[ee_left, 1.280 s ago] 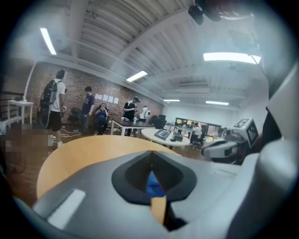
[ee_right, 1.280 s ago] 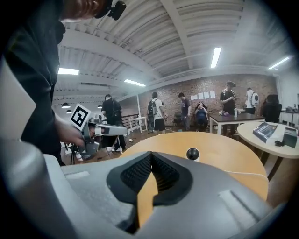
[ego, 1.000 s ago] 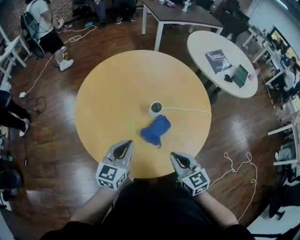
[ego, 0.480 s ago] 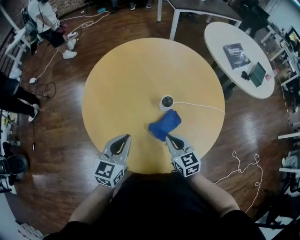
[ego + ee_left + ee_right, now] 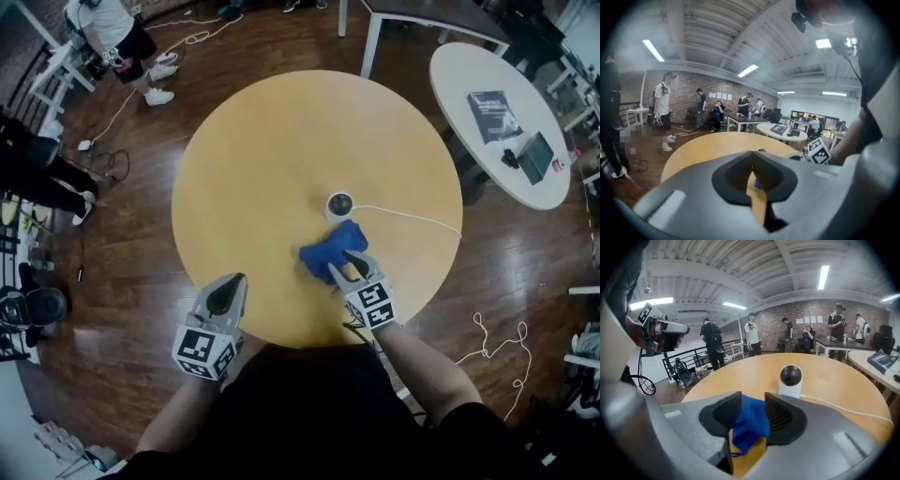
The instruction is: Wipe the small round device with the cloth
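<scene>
small round device (image 5: pixel 339 205) sits near the middle of the round wooden table (image 5: pixel 262 141): white body, dark dome on top, white cable (image 5: pixel 412 218) running off toward the table's right edge. cloth (image 5: pixel 328 251), blue and bunched, lies just beside it on the near side; touching or not, can't tell.

right gripper (image 5: pixel 350 264) is at the cloth's near edge. its jaws have just been opening and stand spread, cloth bunched up between them, not clamped. left gripper (image 5: pixel 233 280) hangs over the table's near edge, well apart from both, jaws pressed together, nothing in them.

writing: only square black-and-white markers on the gripper cubes. book (image 5: pixel 494 114) on the white side table (image 5: pixel 459 84) has cover print too small to read.

view diffs: right gripper view alone shows the device's dark face side-on. left gripper view catches the right gripper's marker cube (image 5: pixel 818 151). book legible as a book only in head view.
</scene>
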